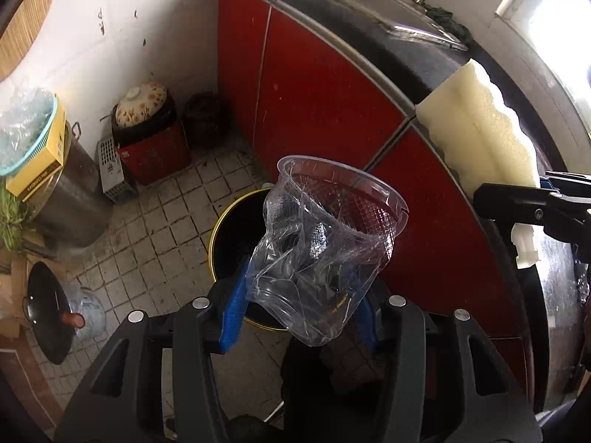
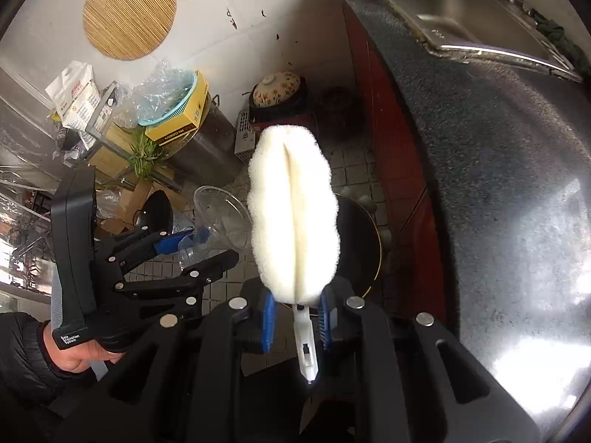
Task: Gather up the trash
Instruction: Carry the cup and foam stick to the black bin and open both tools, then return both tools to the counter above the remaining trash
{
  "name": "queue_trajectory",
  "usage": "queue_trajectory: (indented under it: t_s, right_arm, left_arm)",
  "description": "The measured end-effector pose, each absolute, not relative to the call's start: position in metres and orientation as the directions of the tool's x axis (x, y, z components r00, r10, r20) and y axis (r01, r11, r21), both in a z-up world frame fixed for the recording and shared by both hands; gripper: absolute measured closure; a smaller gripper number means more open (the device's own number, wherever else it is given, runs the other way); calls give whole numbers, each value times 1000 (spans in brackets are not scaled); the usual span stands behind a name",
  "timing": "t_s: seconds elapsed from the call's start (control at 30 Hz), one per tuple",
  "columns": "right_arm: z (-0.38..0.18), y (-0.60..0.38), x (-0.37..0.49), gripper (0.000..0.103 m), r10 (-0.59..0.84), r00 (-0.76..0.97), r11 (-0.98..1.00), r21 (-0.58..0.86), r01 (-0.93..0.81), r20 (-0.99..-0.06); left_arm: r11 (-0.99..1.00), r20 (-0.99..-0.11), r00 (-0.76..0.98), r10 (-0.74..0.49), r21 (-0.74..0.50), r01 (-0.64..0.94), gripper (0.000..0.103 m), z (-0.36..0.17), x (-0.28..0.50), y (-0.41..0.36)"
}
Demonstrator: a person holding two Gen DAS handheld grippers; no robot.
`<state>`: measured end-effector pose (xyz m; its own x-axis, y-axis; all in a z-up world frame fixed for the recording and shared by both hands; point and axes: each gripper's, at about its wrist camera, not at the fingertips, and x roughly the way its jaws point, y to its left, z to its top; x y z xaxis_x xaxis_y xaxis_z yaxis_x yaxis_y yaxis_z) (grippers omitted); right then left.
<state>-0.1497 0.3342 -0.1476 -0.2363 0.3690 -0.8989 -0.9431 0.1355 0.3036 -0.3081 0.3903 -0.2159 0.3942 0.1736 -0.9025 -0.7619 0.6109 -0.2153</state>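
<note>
Left tool (image 1: 301, 297) clamped on crushed plastic cup (image 1: 325, 243), right tool (image 2: 295, 313) clamped on sponge brush (image 2: 293, 210); risk: either item missing the black bin (image 1: 236, 236) if let go off-centre.

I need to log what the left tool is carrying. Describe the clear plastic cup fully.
The clear plastic cup is thin, see-through and badly crumpled, its lower body creased and caved in. The round rim stays mostly whole and tilts up and to the right. A fine grid texture shows inside. The left tool pinches its lower part between blue pads, holding it above the black trash bin on the tiled floor.
</note>
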Motion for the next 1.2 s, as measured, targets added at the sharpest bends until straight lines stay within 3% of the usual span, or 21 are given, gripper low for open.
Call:
queue_trajectory:
  t_s: [0.3, 0.33, 0.37, 0.43, 0.47, 0.5, 0.73, 0.93, 1.07, 1.2]
  right_arm:
    - [-228, 396, -161, 84, 224, -233, 171, 273, -947, -946]
    - [-232, 400, -162, 83, 218, -230, 175, 270, -947, -948]
    - [-236, 403, -162, 77, 215, -226, 177, 265, -948, -950]
    - [-237, 405, -156, 53, 215, -224, 179, 264, -948, -951]
    - [-235, 405, -154, 34, 222, -224, 184, 266, -946, -949]
    - [-231, 405, -152, 29, 238, -222, 188, 269, -944, -946]
    - [-212, 388, -142, 26, 249, -233, 200, 286, -937, -940]
    - [-168, 349, -132, 25, 315, -228, 211, 302, -930, -921]
    - [-109, 296, -112, 22, 421, -143, 262, 271, -926, -896]
    - [-54, 212, -73, 19, 495, 51, 403, 177, -898, -868]
  left_arm:
    - [556, -920, 385, 79, -280, -782, 53, -294, -296, 414]
    - [558, -920, 383, 82, -276, -782, 48, -298, -295, 416]
    - [562, -923, 376, 82, -269, -782, 39, -301, -294, 416]
    - [573, -934, 344, 94, -232, -786, 23, -305, -293, 415]
    - [575, -937, 334, 105, -217, -789, 21, -308, -291, 415]
    - [574, -938, 331, 105, -215, -791, 20, -309, -292, 415]
    - [545, -934, 342, 107, -233, -805, 17, -294, -303, 422]
    - [607, -921, 361, 145, -205, -768, 16, -251, -290, 408]
    - [717, -893, 400, 204, -142, -682, 13, -195, -256, 383]
    - [858, -842, 501, 197, -100, -505, 11, -136, -201, 335]
